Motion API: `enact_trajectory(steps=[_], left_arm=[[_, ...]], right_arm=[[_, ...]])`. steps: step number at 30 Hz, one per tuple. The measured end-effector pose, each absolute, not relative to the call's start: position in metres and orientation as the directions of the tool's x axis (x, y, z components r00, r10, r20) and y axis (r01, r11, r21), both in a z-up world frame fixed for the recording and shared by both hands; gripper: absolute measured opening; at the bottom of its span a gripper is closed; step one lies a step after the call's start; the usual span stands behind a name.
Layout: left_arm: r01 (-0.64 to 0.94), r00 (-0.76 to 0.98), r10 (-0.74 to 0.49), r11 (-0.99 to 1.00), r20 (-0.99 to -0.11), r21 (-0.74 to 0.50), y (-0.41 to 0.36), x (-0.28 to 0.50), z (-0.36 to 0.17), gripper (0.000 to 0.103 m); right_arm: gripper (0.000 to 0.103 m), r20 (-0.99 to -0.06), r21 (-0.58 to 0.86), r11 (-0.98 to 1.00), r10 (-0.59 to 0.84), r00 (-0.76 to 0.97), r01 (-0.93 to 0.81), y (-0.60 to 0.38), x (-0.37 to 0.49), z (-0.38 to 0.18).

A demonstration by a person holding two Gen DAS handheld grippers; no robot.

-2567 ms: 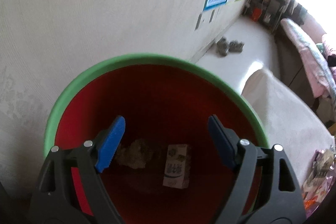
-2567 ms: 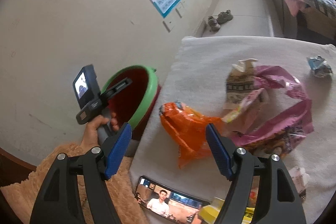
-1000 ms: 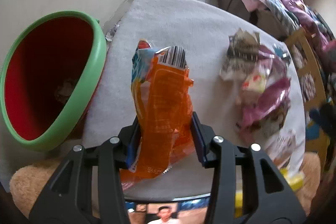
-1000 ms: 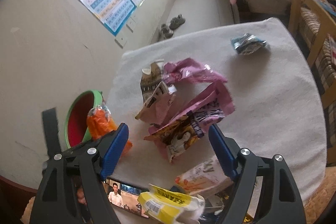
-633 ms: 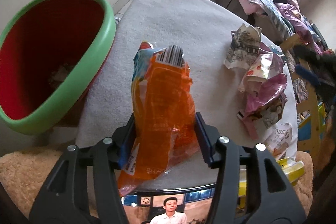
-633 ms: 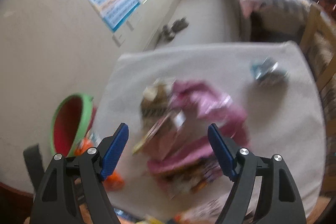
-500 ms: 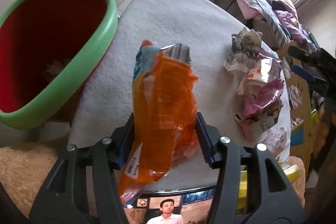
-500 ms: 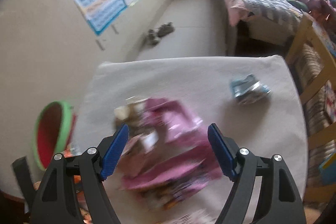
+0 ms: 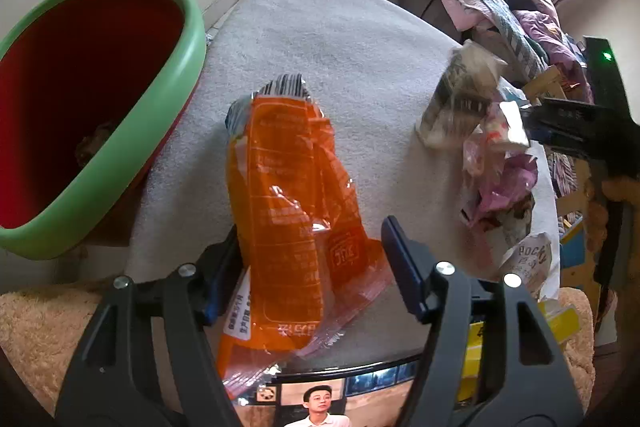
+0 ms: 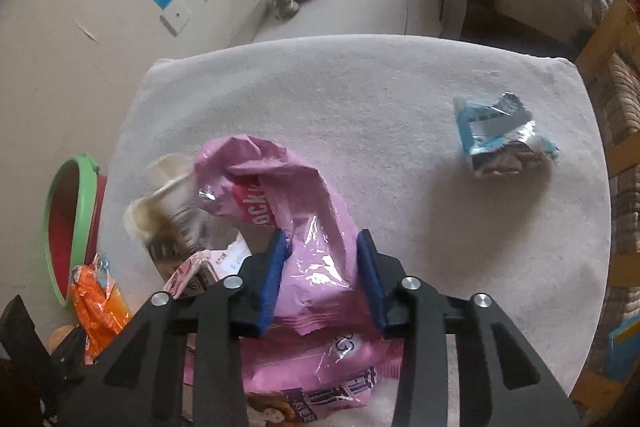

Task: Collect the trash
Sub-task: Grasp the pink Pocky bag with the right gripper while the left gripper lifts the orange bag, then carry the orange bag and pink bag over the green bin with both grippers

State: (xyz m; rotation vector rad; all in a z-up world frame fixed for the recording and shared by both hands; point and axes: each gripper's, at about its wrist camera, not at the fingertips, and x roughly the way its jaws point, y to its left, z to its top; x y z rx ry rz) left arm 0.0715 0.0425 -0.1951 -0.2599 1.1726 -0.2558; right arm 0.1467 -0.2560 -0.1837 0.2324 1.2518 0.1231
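Item: orange snack wrapper (image 9: 288,203); location: between the jaws of the left gripper (image 9: 308,267), standing up and forward from them over the near edge of the white cloth-covered table (image 9: 340,27). Change since a second ago: the jaws then pinched the wrapper at its waist; they are now opening, the right pad clear of the film, the left pad apparently only brushing it; reading: a release begun before the wrapper is over the green-rimmed red bin (image 9: 132,131), which sits well to the gripper's left, so the wrapper will likely land on the table and need a fresh pick-up. Axis: long axis runs away from the gripper; barcode end farthest, crumpled end nearest, below the pads.

Item: pink snack bag (image 10: 308,227); location: between the jaws of the right gripper (image 10: 322,275), its bulk arching ahead and to the left. Change: the gripper, earlier wide open above the pile, is down on it with jaws closing, pads against the film on both sides; reading: second piece being secured. Axis: along the gripper's line, folded hump far.
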Motion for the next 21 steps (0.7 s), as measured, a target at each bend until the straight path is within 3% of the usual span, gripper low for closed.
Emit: enact_trajectory(steps=[3, 5, 9, 21], left_arm=[[0.057, 0.370, -0.331, 0.941, -0.868, -0.334, 0.044, 0.071, -0.196, 0.062], [0.042, 0.376, -0.322, 0.943, -0.869, -0.331, 0.048, 0.072, -0.196, 0.052], [-0.001, 0.388, -0.326, 0.935, -0.862, -0.354, 0.057, 0.072, -0.193, 0.048], [0.017, 0.571, -0.211, 0.969, -0.793, -0.246, 0.060, 0.059, -0.105, 0.047]], right_arm=[[0.032, -0.902, 0.226, 0.974, 0.206, 0.378, 0.008, -0.256, 0.131, -0.164], [0.032, -0.882, 0.212, 0.977, 0.193, 0.431, -0.004, -0.258, 0.115, -0.148], [0.032, -0.837, 0.208, 0.978, 0.168, 0.521, 0.018, -0.263, 0.089, -0.124], [0.033, -0.728, 0.350, 0.937, 0.264, 0.632, 0.011, -0.251, 0.029, -0.069]])
